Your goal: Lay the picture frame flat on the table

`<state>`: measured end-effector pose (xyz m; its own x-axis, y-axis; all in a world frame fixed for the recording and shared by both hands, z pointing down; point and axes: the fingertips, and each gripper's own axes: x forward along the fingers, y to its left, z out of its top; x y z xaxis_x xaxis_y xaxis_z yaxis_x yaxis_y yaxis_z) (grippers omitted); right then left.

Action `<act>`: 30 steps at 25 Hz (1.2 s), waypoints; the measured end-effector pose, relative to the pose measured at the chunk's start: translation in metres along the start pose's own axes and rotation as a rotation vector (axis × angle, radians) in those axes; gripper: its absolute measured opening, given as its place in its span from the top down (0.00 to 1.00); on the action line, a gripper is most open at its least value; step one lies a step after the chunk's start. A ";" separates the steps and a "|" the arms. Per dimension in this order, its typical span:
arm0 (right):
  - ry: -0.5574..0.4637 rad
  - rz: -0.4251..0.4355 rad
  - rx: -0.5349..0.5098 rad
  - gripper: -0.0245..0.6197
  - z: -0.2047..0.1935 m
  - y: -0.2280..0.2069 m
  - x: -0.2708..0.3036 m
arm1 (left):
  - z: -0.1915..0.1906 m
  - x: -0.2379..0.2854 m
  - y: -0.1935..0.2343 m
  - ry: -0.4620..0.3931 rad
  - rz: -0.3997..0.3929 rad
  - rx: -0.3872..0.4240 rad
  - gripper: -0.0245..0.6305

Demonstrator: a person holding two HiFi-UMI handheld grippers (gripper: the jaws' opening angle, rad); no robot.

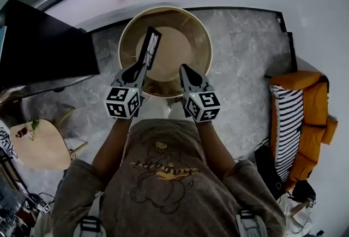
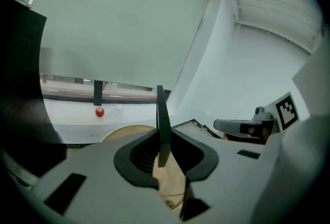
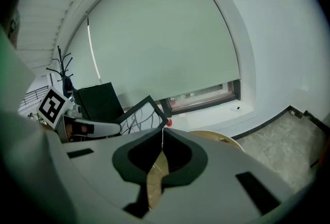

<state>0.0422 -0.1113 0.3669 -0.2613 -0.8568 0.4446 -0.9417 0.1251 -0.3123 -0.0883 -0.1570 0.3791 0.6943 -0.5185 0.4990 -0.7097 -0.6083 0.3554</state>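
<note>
The left hand-held gripper clamps the frame, which stands upright at its 12 o'clock over the bench, seemingly clear of it. At 3 o'clock, the right hand-held gripper is closed, empty.

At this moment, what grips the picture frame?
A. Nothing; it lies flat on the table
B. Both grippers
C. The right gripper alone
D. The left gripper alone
D: the left gripper has its jaws clamped on the picture frame, seen edge-on between them over the round table, while the right gripper is shut on nothing.
</note>
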 end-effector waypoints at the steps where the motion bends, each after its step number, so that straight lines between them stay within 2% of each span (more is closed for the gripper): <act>1: -0.001 -0.001 0.005 0.93 0.000 -0.002 0.002 | 0.000 0.003 0.001 0.003 -0.001 -0.002 0.84; 11: 0.025 0.004 0.014 0.93 -0.008 -0.022 0.025 | -0.003 0.033 0.007 0.026 -0.008 -0.015 0.84; 30: 0.085 0.008 0.024 0.93 -0.045 -0.063 0.069 | -0.051 0.091 0.035 0.066 0.016 -0.074 0.84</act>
<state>0.0744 -0.1564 0.4551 -0.2872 -0.8102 0.5109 -0.9342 0.1190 -0.3363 -0.0560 -0.1945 0.4775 0.6755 -0.4856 0.5548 -0.7289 -0.5532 0.4033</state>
